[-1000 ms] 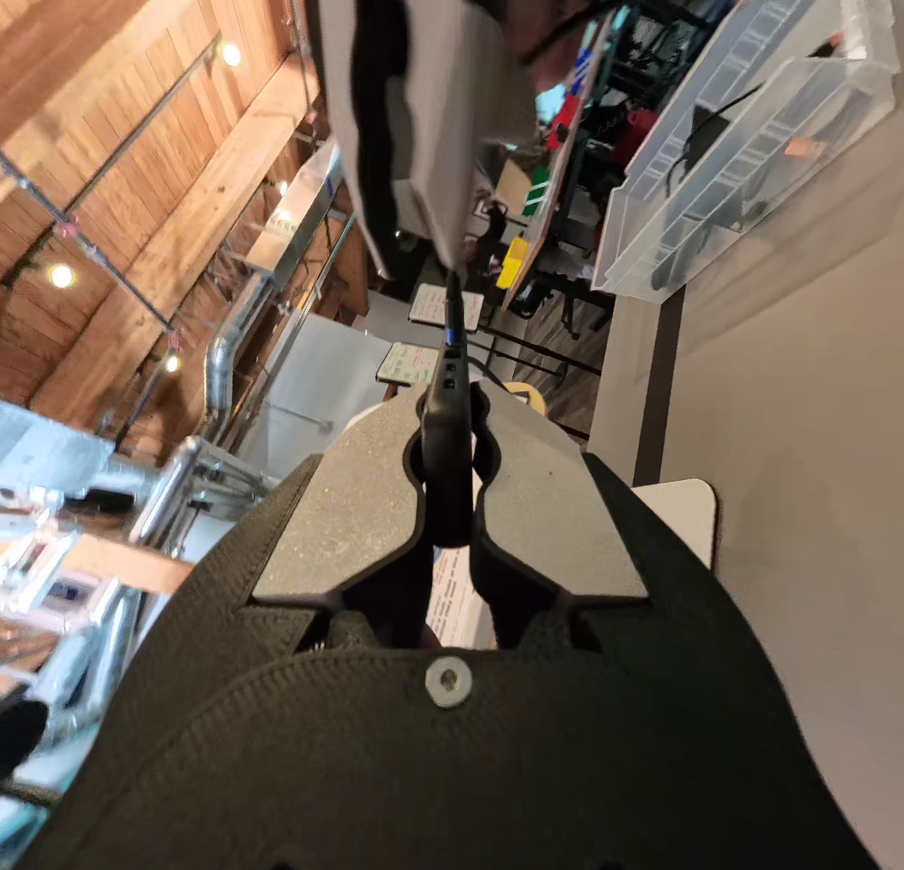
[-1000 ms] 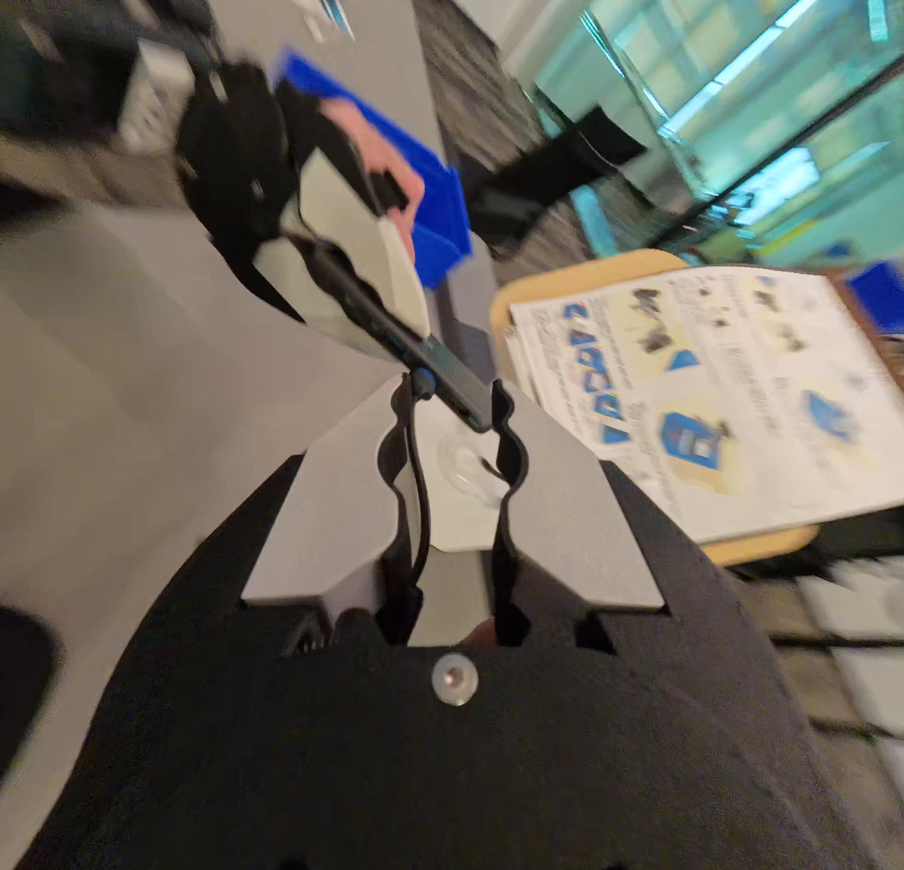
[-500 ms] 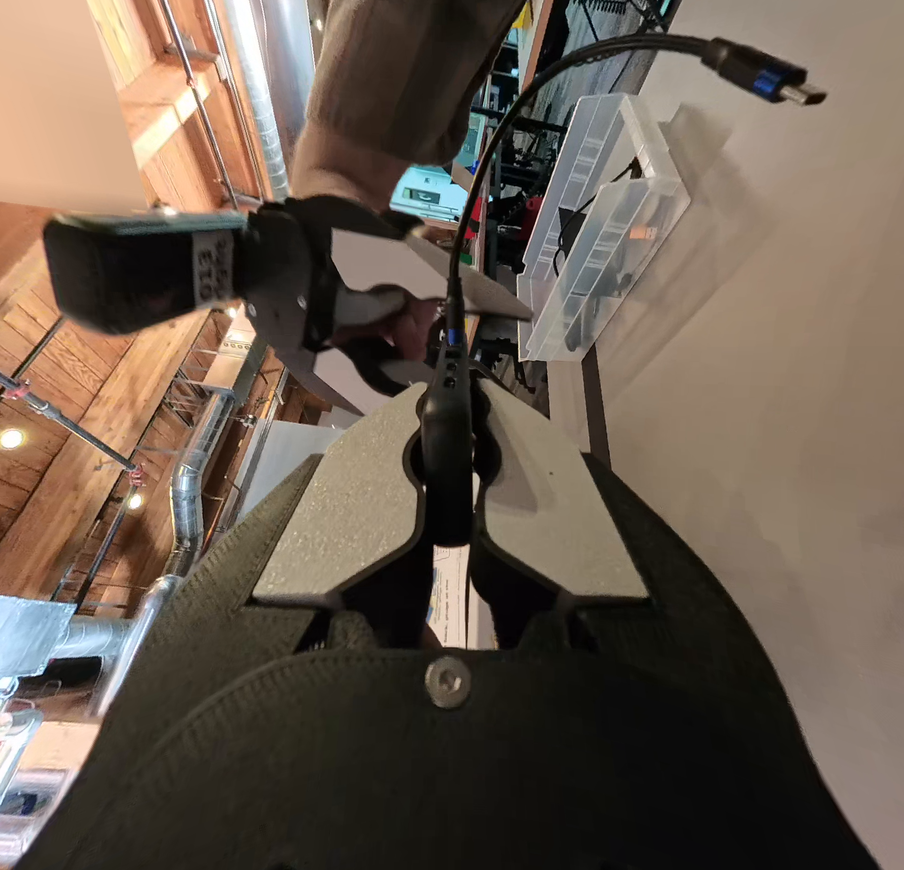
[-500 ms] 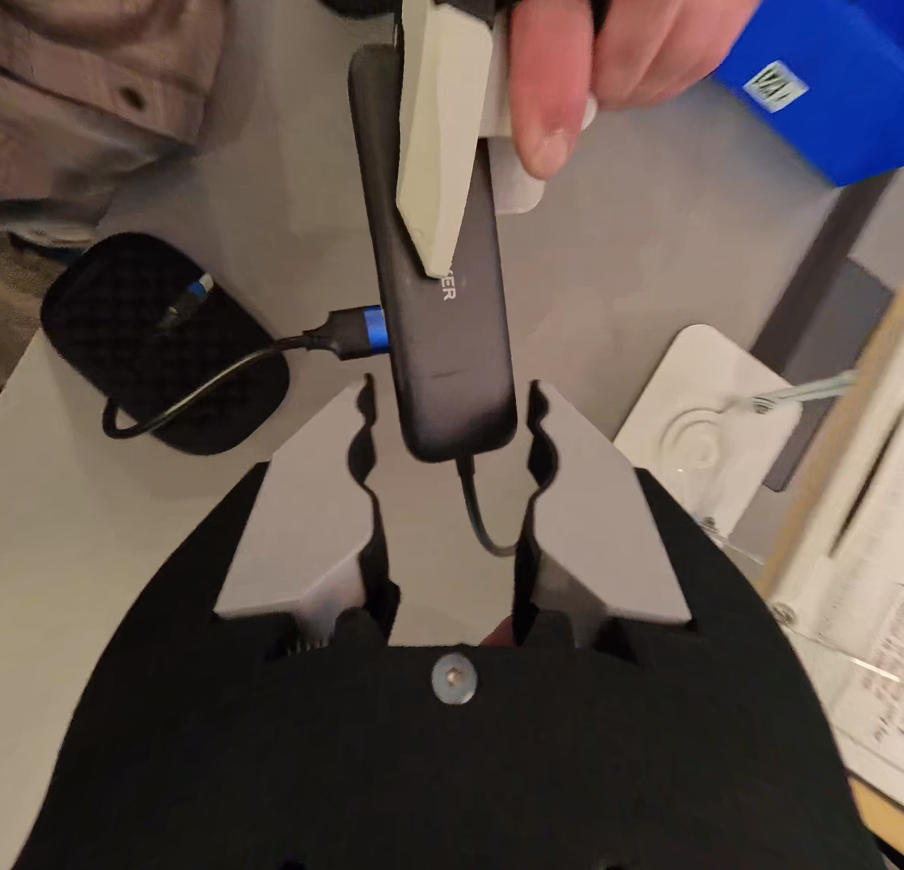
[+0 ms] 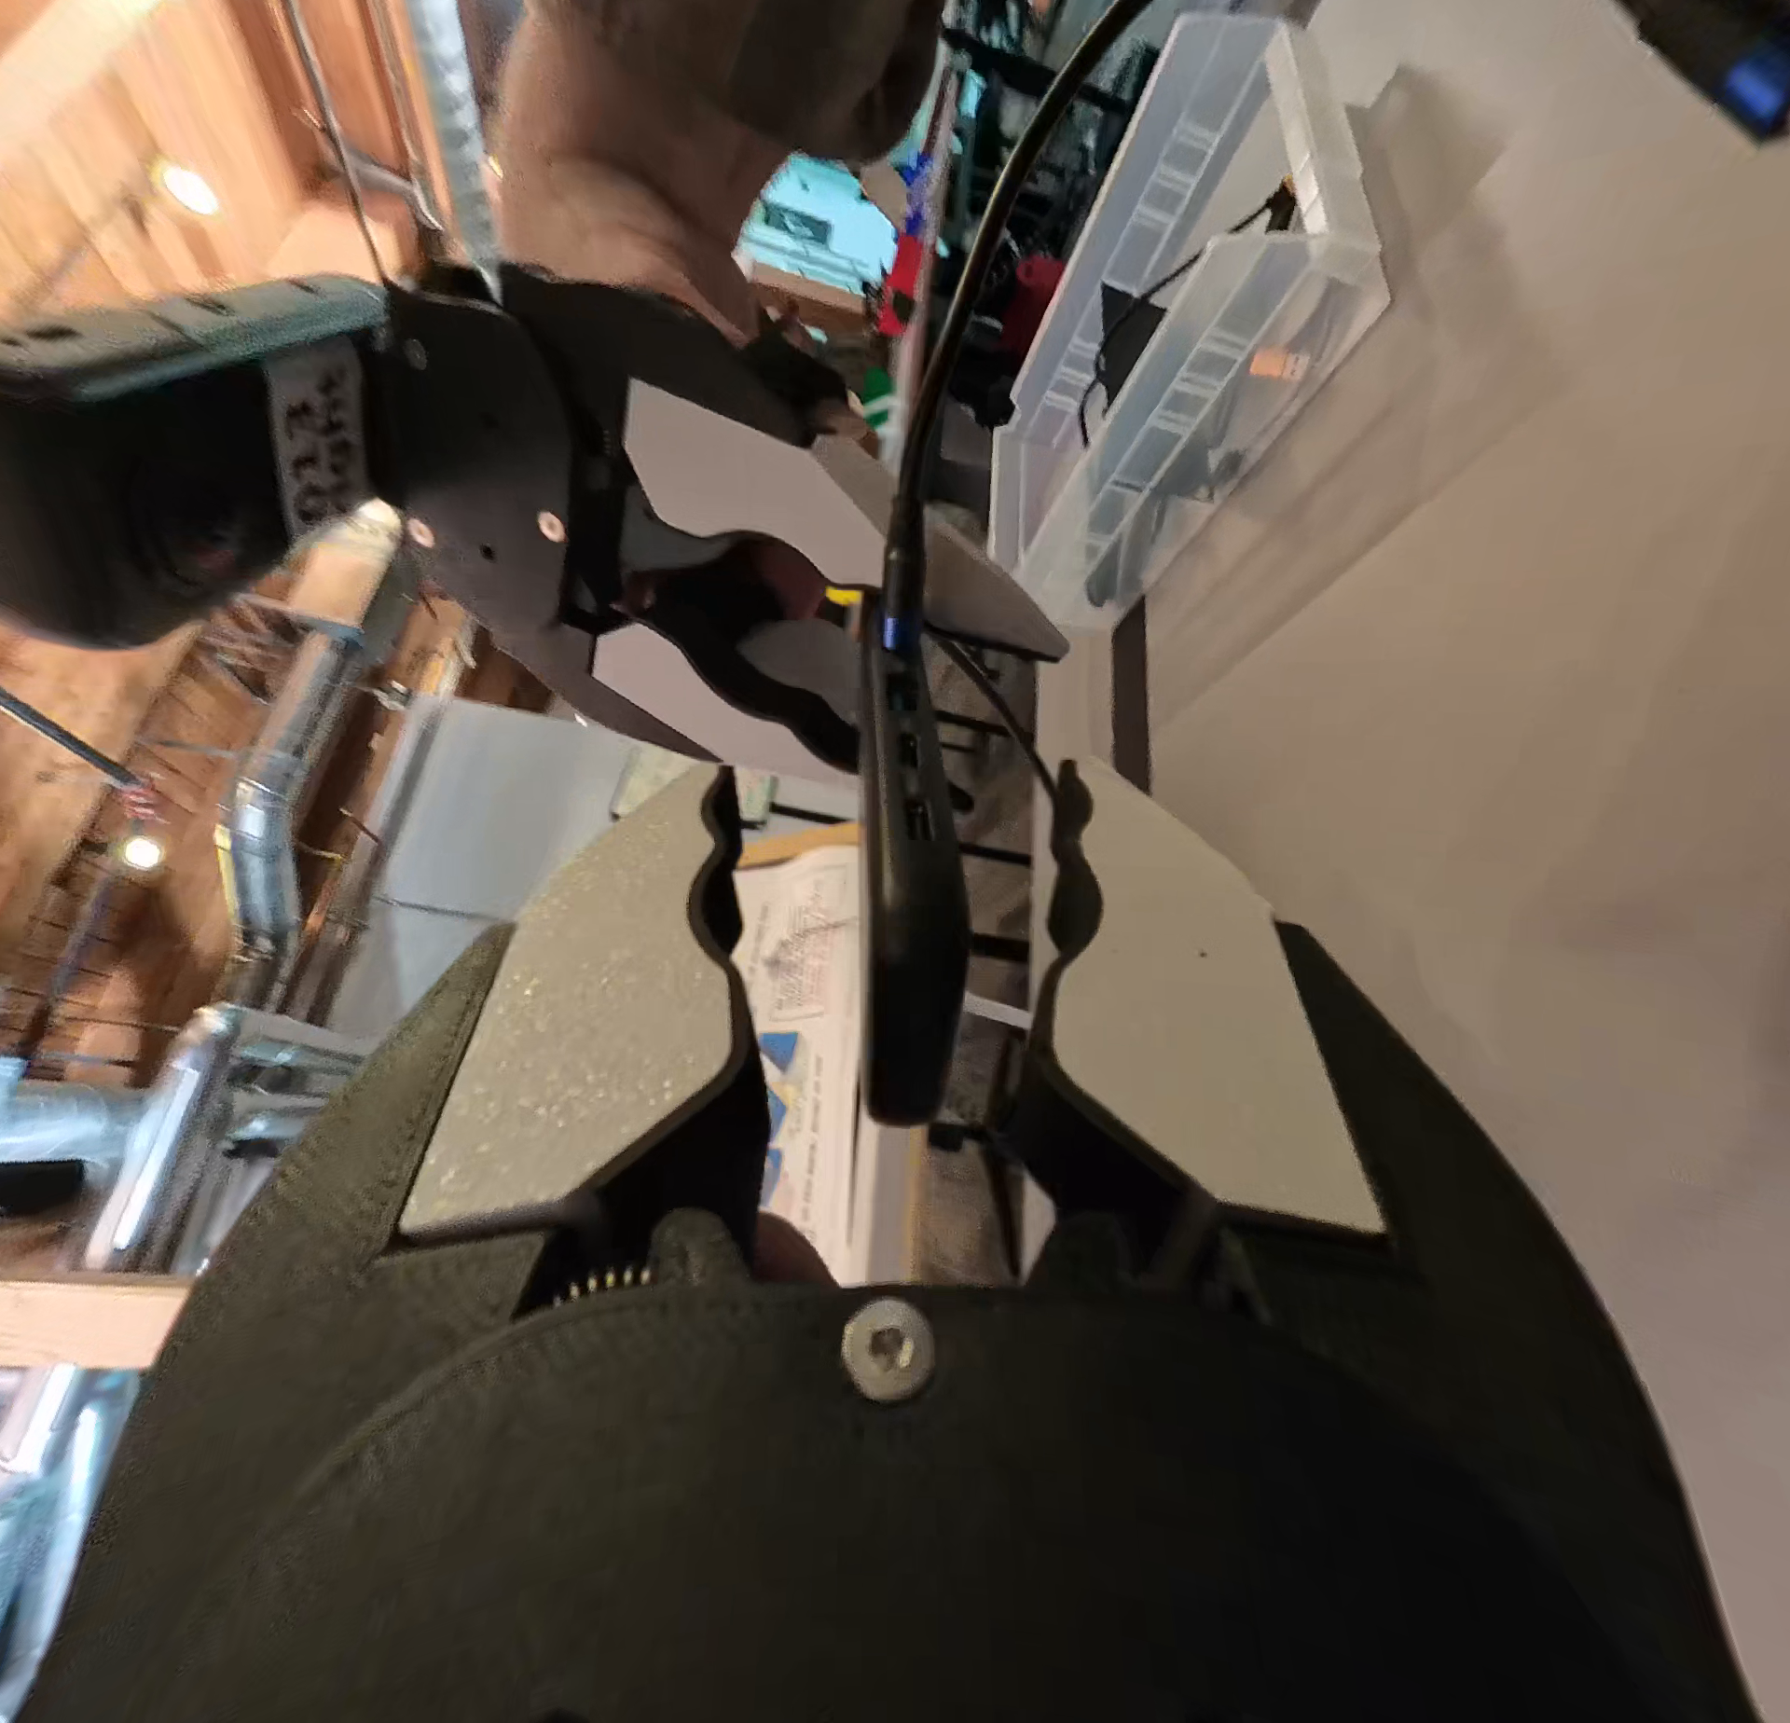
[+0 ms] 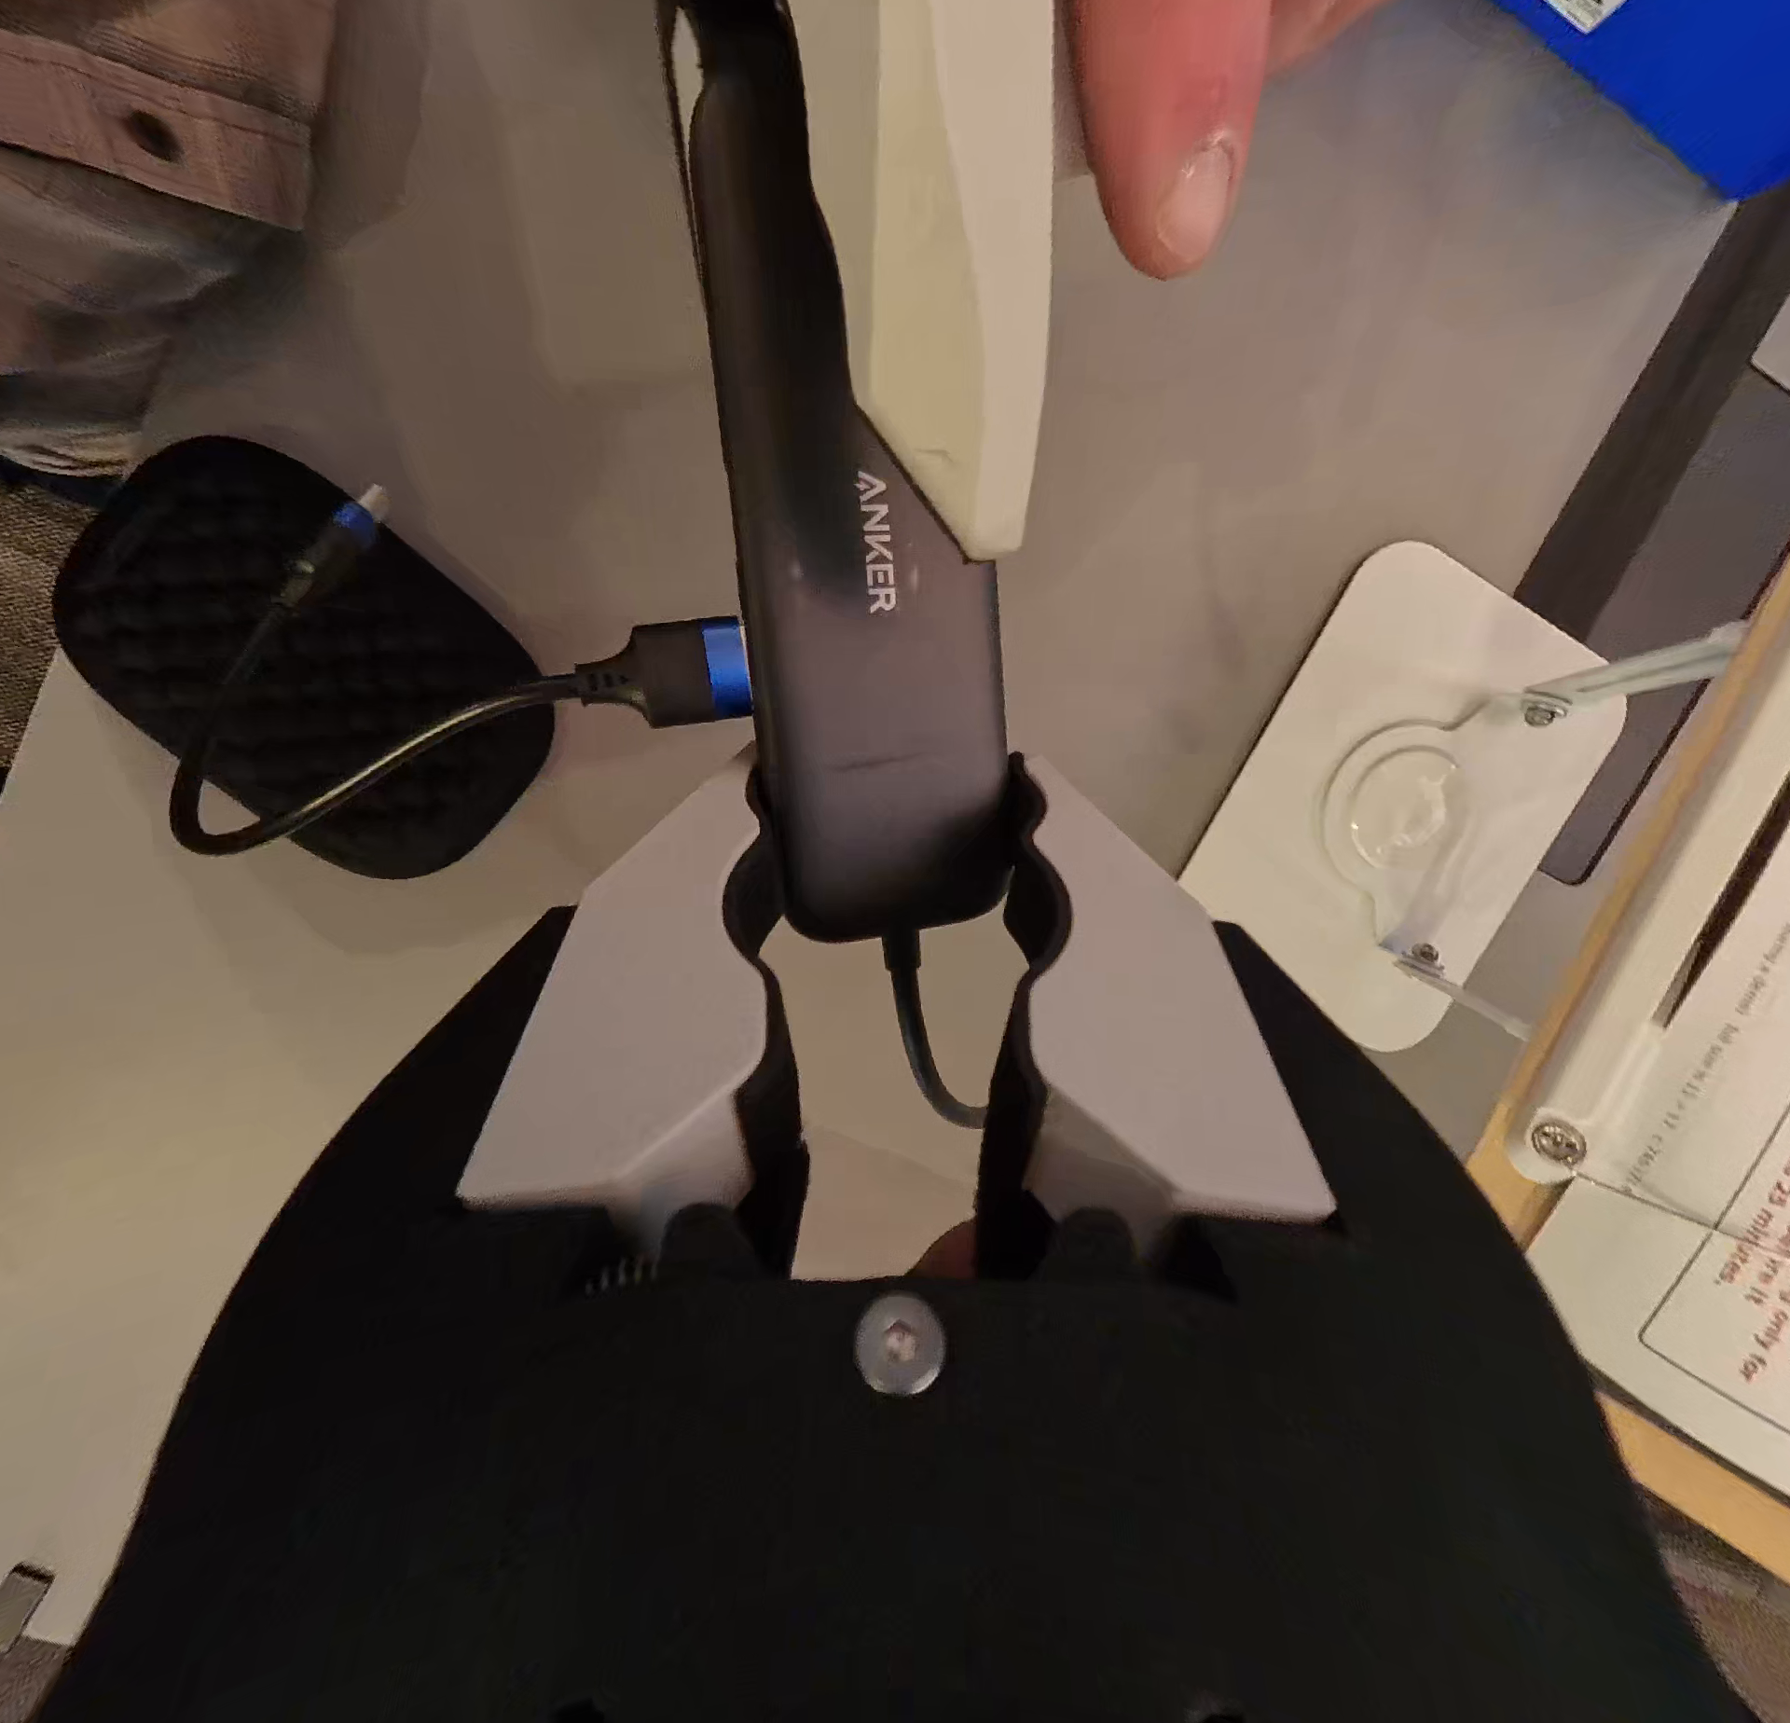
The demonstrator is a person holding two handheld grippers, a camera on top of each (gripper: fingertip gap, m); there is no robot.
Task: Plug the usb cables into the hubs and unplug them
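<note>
A slim dark USB hub (image 6: 872,669) hangs in the air above the grey table (image 6: 194,1144). My right gripper (image 6: 886,776) is shut on the hub's cable end. My left gripper (image 5: 891,785) is open, and the hub (image 5: 910,950) stands edge-on between its fingers with a gap on each side. One left finger (image 6: 954,320) lies alongside the hub in the right wrist view. A black USB cable with a blue-ringed plug (image 6: 693,674) sits in a side port. Its free plug (image 6: 354,514) hangs over a black oval pad (image 6: 291,708). The right gripper (image 5: 940,698) shows ahead in the left wrist view.
Clear plastic organiser boxes (image 5: 1211,320) stand at the table's far end. A blue bin (image 6: 1647,49) is at the upper right. A white stand base (image 6: 1395,805) and a printed sheet on a wooden board (image 6: 1724,1241) lie to the right. Across from one pair of fingers to the other is roughly 4 cm.
My left gripper has opened and let go of the hub. My right gripper has moved onto the hub's cable end and shut on it.
</note>
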